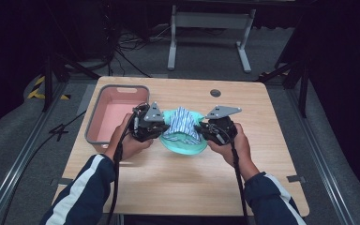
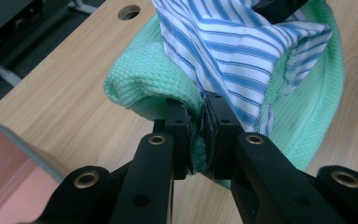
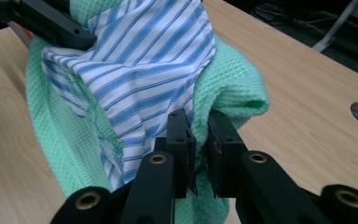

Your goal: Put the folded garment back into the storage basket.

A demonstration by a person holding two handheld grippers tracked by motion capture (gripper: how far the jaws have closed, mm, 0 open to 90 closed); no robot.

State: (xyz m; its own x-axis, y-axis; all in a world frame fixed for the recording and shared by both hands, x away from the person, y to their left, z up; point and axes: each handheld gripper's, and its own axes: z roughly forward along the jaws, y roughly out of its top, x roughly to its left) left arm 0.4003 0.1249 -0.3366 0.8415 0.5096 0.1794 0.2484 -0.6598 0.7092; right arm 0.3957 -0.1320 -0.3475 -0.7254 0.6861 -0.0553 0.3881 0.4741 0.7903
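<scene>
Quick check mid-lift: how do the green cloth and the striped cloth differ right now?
The green cloth is plain mint with a waffle weave; the striped cloth is smooth, white with blue stripes. The green cloth is the outer layer and spreads wider; the striped cloth lies bunched inside it. Shared: both are pinched together at each side, by the left gripper and the right gripper, and hang between them above the table.

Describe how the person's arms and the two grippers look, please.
Both sleeves are dark navy with a white stripe. The left gripper and right gripper are black, each topped by a grey three-cornered plate and trailing a black cable. Brass-coloured rivets mark the jaw links.
</scene>
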